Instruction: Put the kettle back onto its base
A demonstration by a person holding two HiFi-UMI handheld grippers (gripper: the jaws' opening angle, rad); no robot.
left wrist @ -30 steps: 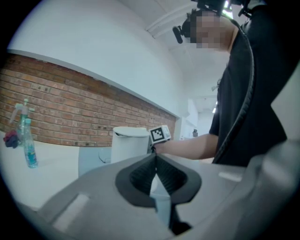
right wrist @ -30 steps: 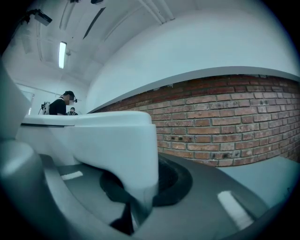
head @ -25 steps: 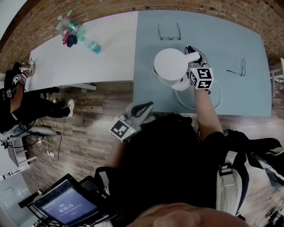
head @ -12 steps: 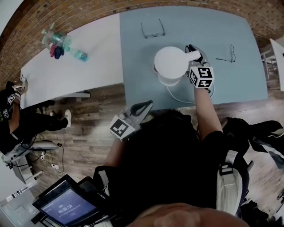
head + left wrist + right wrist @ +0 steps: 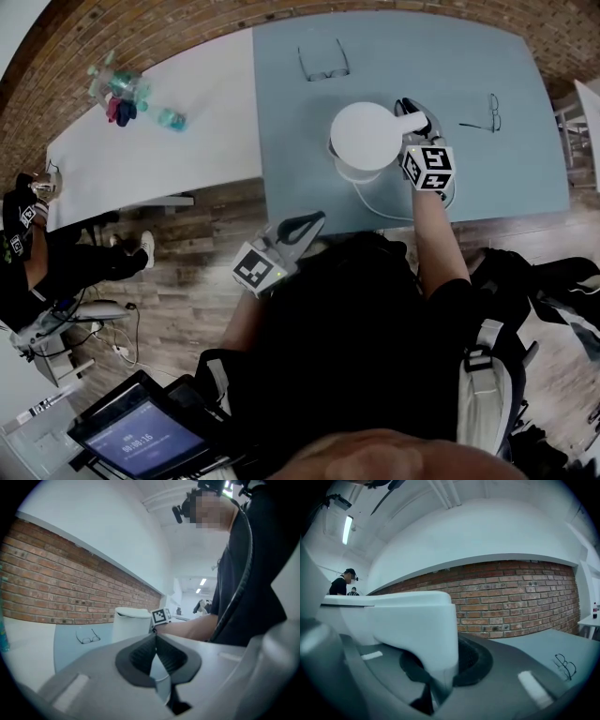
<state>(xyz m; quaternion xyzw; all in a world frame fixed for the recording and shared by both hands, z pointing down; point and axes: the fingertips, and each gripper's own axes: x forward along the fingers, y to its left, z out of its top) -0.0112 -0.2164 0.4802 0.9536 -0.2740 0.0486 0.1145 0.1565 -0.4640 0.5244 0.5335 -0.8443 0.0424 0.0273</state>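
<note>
A white kettle with a flat lid stands on the blue-grey table, and its white cord loops out toward the front edge. The base is hidden beneath it. My right gripper is shut on the kettle's handle at the kettle's right side. In the left gripper view the kettle stands ahead, beyond the jaws. My left gripper is shut and holds nothing, close to my body just off the table's front edge.
Two pairs of glasses lie on the blue table, one behind the kettle and one to its right. A white table with bottles adjoins on the left. A person sits at far left. A brick wall runs behind.
My right gripper carried the kettle rightward across the table; the base that showed below and right of the kettle a second ago is now covered. The left gripper stays by my body.
</note>
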